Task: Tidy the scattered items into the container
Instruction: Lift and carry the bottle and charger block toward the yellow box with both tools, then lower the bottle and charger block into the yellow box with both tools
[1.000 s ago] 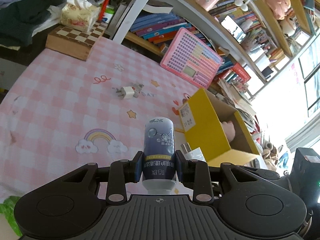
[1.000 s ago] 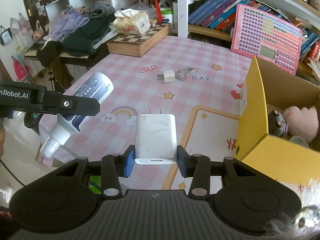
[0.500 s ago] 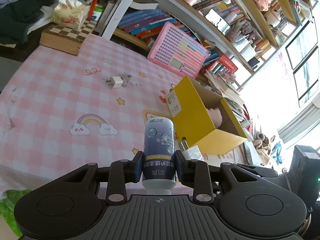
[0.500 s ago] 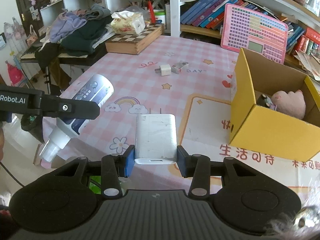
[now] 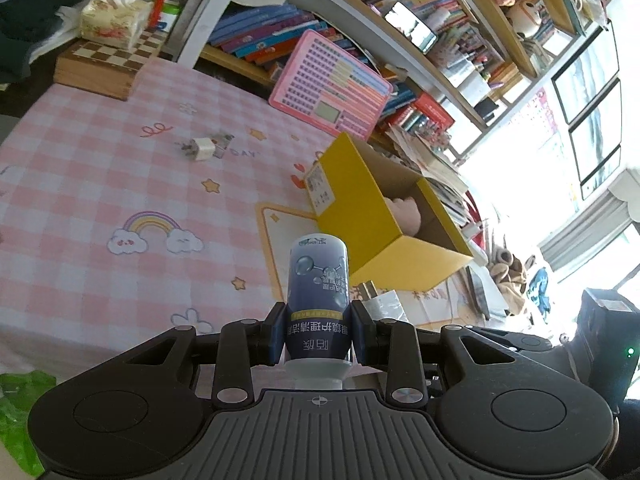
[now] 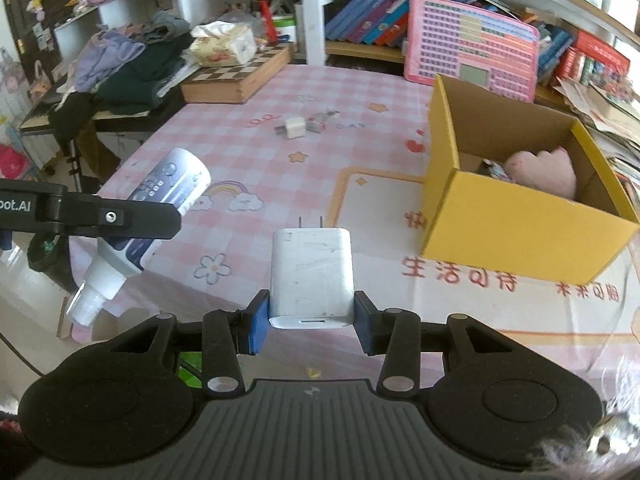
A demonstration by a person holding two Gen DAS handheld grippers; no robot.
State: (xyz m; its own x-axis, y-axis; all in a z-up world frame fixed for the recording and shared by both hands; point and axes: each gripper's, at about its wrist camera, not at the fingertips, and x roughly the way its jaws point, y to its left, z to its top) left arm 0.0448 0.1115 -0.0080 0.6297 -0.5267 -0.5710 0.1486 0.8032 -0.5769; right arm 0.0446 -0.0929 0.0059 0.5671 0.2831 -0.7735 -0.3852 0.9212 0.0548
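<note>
Pink-checked worktop (image 6: 240, 152), yellow cardboard box (image 6: 516, 232) as landmark. My left hand-held gripper (image 5: 318, 336) is clamped on a blue cleaner bottle (image 5: 318, 280), my right hand-held gripper (image 6: 311, 322) on a white wall charger (image 6: 311, 272); both hang short of the box's near wall. Carry step, I reckon. Next: lift over the rim, release inside beside the pink plush (image 6: 540, 172). A small plug adapter (image 6: 295, 128) lies well beyond the box.

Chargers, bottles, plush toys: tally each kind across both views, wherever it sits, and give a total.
Chargers: 2, large white charger in the right gripper, small white charger on the tablecloth.
Bottles: 1, blue bottle in the left gripper.
Plush toys: 1, pink plush in the yellow box.
Total: 4
</note>
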